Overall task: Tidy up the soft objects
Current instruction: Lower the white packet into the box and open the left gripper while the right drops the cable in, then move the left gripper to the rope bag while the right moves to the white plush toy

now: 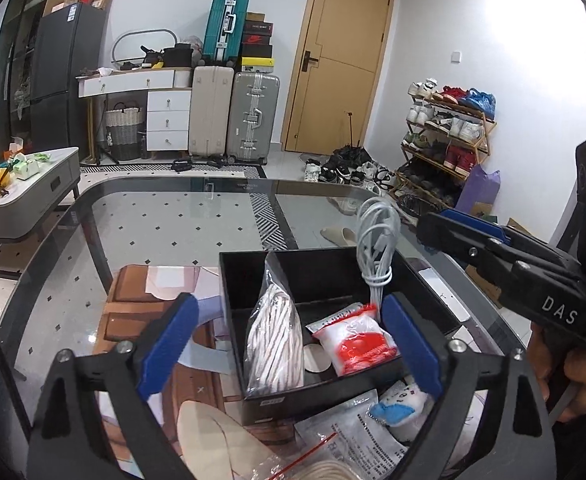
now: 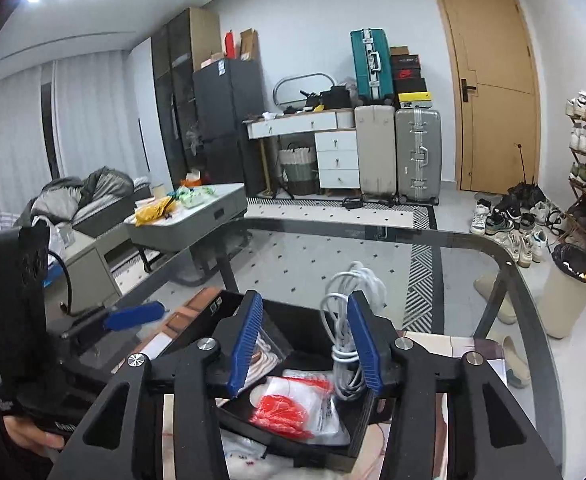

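Both sit open: left hand-held gripper [image 1: 289, 354] hovers over the black organizer box [image 1: 373, 376], right hand-held gripper [image 2: 307, 344] straddles the white cable bundle [image 2: 347, 354], probably just dropped upright in the far-right compartment.

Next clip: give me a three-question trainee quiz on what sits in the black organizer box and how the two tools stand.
1. True or false: the white cable bundle stands upright in the black box.
2. Multiple choice: the red-and-white packet lies (A) in a box compartment, (B) on the floor, (C) on the shoe rack.
3. Fill in: the bag of striped rope leans against the box's ____.

Key: 1 true. 2 A. 3 divider. Note: the left tool and the right tool are both open, holding nothing.
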{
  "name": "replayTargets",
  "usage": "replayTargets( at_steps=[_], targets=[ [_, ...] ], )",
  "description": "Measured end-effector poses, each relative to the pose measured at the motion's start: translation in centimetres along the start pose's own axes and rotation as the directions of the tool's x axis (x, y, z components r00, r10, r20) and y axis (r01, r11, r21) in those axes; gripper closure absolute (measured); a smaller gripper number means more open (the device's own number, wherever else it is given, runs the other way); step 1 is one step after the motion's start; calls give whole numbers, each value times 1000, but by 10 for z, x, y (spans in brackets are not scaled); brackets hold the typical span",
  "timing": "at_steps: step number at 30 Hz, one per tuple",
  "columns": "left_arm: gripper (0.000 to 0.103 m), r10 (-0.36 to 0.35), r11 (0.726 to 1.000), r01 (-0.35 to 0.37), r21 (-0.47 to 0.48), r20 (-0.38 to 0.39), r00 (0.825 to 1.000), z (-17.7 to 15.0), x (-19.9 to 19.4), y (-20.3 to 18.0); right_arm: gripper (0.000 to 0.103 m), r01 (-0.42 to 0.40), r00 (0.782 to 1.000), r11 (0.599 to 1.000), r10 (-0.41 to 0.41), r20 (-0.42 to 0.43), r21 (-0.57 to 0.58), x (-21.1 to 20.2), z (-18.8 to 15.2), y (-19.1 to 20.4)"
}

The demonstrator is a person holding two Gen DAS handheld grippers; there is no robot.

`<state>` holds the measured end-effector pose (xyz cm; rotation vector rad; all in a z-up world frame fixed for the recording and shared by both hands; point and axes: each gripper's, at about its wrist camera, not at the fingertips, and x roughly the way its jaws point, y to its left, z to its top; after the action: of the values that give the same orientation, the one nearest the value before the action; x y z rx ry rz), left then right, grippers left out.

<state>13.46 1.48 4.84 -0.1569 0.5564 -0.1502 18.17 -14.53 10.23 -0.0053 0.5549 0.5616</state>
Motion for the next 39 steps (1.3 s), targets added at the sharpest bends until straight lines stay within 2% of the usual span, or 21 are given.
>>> replayTargets(
  at_steps=[3,4,6,8,9,12,26,32,39],
  targets=[
    [6,12,1000,-12,3,8,1000,0,-6,2,50,0,1000,1000,0,0,7,-7,-2,-3],
    [3,17,1000,-17,3,11,1000,-1,-8,3,48,1,1000,1000,-1,0,7,-10,-3,-3],
    [0,30,1000,-30,4,17,999,-1,-12,3,28,0,1000,1000,0,-3,13,-15,-6,-5],
    [0,36,999,-36,4,15,999,-2,-14,3,15,3,1000,1000,-3,7,22,-22,-10,-4],
    [0,39,999,-39,4,13,999,-3,-16,4,9,4,1000,1000,-4,5,26,-26,-13,-4],
    [0,53,999,-53,6,10,999,-7,-21,6,2,18,1000,1000,-18,-10,25,-34,-20,-5],
    [0,85,996,-85,5,2,996,-27,-56,5,1,77,992,996,-72,-102,45,-58,-56,-2],
    [0,93,996,-94,-3,-36,995,-42,-57,3,1,64,980,998,-61,-192,9,-50,-71,2],
    [0,106,994,-105,17,-82,991,-58,-53,-2,1,43,969,999,-40,-243,6,-41,-83,0]
  ],
)
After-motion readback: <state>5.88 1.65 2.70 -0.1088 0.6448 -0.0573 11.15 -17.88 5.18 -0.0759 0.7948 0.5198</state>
